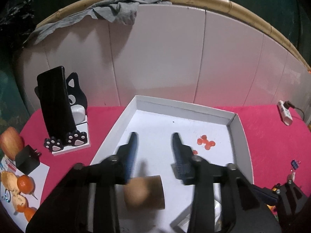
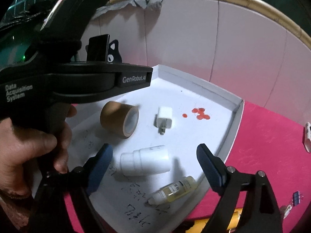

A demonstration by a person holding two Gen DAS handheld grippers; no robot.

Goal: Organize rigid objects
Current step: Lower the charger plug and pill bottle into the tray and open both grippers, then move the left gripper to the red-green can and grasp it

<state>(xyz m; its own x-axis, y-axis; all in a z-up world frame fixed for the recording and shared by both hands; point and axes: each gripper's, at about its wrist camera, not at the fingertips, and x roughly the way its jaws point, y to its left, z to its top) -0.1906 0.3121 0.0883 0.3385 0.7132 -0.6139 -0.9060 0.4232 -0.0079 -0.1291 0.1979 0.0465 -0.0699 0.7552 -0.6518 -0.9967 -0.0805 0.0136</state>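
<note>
A white tray (image 1: 186,108) lies on the pink table. My left gripper (image 1: 155,134) hangs open over it. A brown tape roll (image 1: 143,192) lies on its side below the gripper, near the finger bases and free of the pads. In the right wrist view the tape roll (image 2: 119,119), a white charger plug (image 2: 165,117), a white bottle (image 2: 145,162) and a small yellow-liquid bottle (image 2: 175,189) all lie in the tray (image 2: 194,81). My right gripper (image 2: 153,146) is wide open, a finger on each side of the white bottle and not touching it.
Red stains (image 1: 206,142) mark the tray floor. A phone leans on a black cat stand (image 1: 54,103) at the left, beside a black adapter (image 1: 27,159), an apple (image 1: 10,143) and oranges (image 1: 25,183). A white device (image 1: 285,113) and a binder clip (image 1: 295,164) lie at the right. A hand (image 2: 29,145) grips the left tool.
</note>
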